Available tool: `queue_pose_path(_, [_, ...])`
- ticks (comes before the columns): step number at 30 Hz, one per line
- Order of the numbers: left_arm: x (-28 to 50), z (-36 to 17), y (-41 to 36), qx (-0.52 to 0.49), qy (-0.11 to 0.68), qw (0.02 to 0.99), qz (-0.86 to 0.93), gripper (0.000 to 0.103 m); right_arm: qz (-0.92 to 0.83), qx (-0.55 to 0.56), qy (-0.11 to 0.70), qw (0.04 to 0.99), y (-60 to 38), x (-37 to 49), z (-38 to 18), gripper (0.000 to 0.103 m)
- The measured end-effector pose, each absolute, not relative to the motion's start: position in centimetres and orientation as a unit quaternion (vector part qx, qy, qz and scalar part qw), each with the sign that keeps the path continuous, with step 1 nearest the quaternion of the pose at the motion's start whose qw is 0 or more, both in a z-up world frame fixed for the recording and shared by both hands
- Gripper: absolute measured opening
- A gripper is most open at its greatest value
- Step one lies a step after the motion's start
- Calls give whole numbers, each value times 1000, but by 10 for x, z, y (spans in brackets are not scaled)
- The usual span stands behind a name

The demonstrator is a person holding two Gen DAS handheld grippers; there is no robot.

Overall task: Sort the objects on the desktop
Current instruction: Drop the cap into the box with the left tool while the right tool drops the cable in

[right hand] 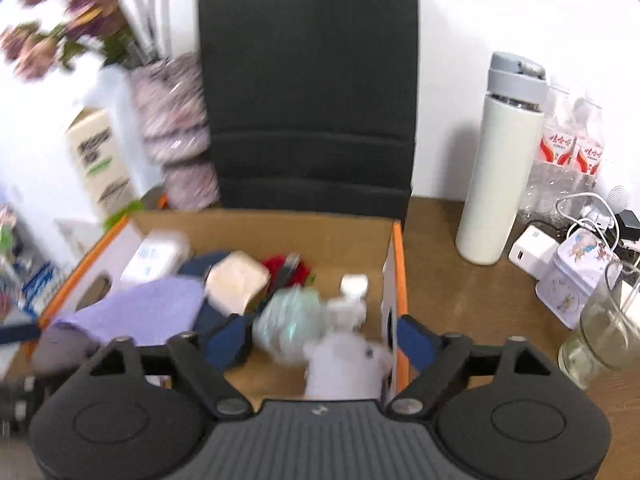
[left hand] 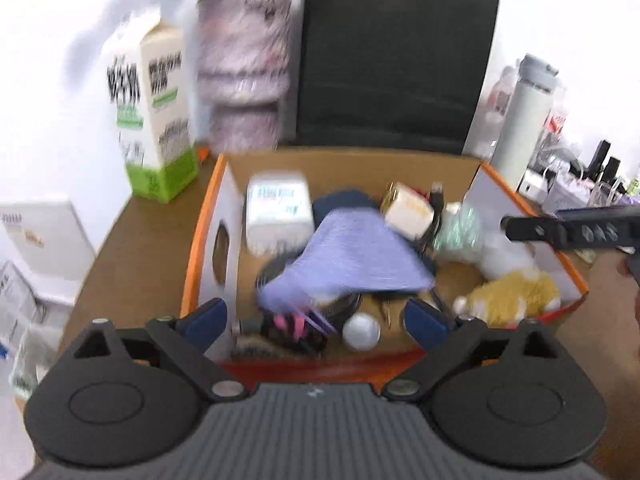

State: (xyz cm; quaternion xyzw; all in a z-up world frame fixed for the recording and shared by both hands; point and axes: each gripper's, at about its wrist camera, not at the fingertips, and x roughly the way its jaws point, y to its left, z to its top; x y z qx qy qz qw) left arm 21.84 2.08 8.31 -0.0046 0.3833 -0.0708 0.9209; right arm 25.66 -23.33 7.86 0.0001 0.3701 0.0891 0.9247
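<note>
An orange-rimmed cardboard box (left hand: 200, 248) on the brown desk holds several things. A purple cloth (left hand: 352, 256) is draped over a black round item. Around it are a white tissue pack (left hand: 278, 212), a beige box (left hand: 408, 210), a teal wrapped bundle (right hand: 290, 320), a white plush (right hand: 344, 364), a yellow plush (left hand: 512, 294) and a white ball (left hand: 361, 331). My left gripper (left hand: 316, 318) hangs open over the box's near end, with nothing between its blue pads. My right gripper (right hand: 322, 340) is open above the white plush. Its dark finger (left hand: 568, 228) shows at the box's right wall.
Behind the box stand a black chair back (left hand: 396, 60), a patterned vase (left hand: 244, 72) with flowers and a green-and-white carton (left hand: 160, 120). To the right are a white flask (right hand: 496, 168), a white charger (right hand: 532, 252), a printed tin (right hand: 572, 280) and a glass jar (right hand: 600, 332).
</note>
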Motion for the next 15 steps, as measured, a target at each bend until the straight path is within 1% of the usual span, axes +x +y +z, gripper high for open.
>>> queue_pose_path(1, [218,79,20,-6,392,917,-67,97,92,-5,375,922,-231,253,75,86])
queue_pose_path(2, [214,78,18,-3,383,922,-61,98,94,-10,383,919,-230,250,69,86])
queue_pose_path(5, [199,77,8,10,361,931,-45,98,84,-43,371,924,-222,234,61,88])
queue_pose_path(7, [194,79,4,12,359,932,-54,100,86,-54,369,924,-220,225,62,88])
queue_pose_path(9, [187,81,0,24,355,933,-50,100,96,-40,370,923,-222,218,65,88])
queue_pose_path(15, [161,97,8,2,334,942,-30,101,107,11,360,927,-238,192,71,88])
